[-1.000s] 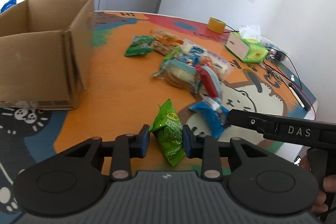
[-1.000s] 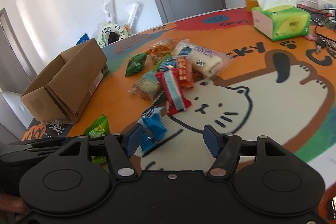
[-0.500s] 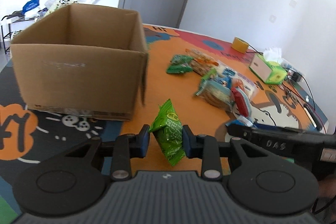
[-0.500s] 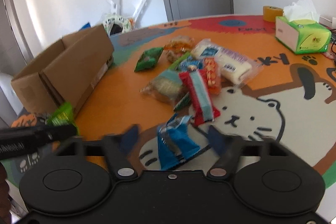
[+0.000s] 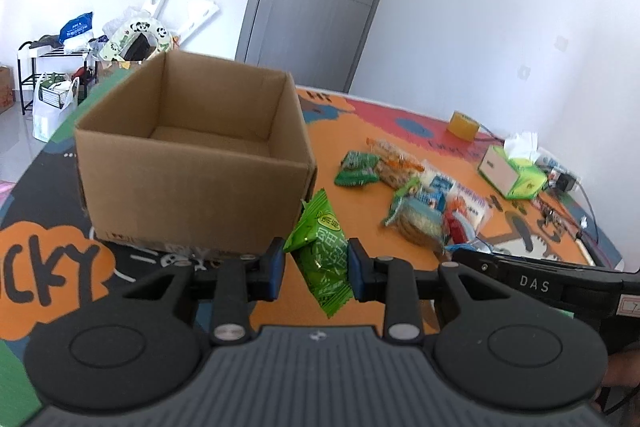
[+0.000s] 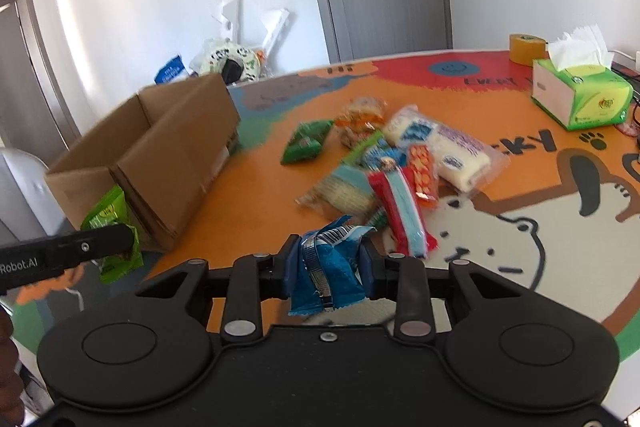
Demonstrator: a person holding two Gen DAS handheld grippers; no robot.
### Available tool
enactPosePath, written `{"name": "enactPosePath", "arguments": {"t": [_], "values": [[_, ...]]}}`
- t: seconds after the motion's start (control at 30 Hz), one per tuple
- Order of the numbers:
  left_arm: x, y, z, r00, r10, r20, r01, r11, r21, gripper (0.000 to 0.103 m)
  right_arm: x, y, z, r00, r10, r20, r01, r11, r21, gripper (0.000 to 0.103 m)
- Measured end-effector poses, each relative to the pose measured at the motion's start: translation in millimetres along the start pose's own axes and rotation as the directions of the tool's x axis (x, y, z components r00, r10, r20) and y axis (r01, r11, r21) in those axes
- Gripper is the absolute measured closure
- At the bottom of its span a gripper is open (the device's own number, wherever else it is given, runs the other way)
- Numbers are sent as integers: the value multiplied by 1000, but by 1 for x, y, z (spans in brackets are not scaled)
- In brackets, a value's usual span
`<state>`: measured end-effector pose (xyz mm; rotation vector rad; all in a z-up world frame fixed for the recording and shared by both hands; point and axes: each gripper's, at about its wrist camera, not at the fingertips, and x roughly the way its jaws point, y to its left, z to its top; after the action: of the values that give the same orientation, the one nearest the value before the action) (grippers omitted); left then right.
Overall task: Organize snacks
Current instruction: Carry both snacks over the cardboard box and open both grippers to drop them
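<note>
Risk: the green snack packet (image 5: 322, 251) is pinched only across its middle, hanging tilted just before the near right corner of the cardboard box (image 5: 192, 163); it could catch the rim or slip if released early. Left gripper (image 5: 316, 263): narrowed onto that packet. Right gripper (image 6: 326, 269): narrowed onto a crumpled blue snack packet (image 6: 326, 267), held above the table (image 6: 260, 211) near the snack pile (image 6: 384, 163).

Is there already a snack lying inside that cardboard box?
No, the left wrist view looks down into the cardboard box and shows only its bare brown floor; the green snack packet is outside it, between the left gripper's jaws.
</note>
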<state>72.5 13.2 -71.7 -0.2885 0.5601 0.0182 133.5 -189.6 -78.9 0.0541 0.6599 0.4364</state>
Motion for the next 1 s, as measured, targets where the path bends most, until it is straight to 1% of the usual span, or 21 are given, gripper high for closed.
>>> {"name": "enactPosePath", "arguments": {"t": [0.23,0.4,0.73,1.0], "values": [[-20,5,19,997,3,72,-3,1000,-3,72,-9,22,22,997,52,61,-51,999,-16,72],[-25,10,29,995,5,104,-3,1000,-18,72,-10,36,36,993,80,87,-77,997,-32,72],[-25,25,45,989,1,148,2,1000,-20,72,-4,57,59,983,123,134,-119,992,-34,72],[-12,36,59,986,13,165,-7,999,-39,72,-2,71,76,977,144,156,-135,989,-66,72]]}}
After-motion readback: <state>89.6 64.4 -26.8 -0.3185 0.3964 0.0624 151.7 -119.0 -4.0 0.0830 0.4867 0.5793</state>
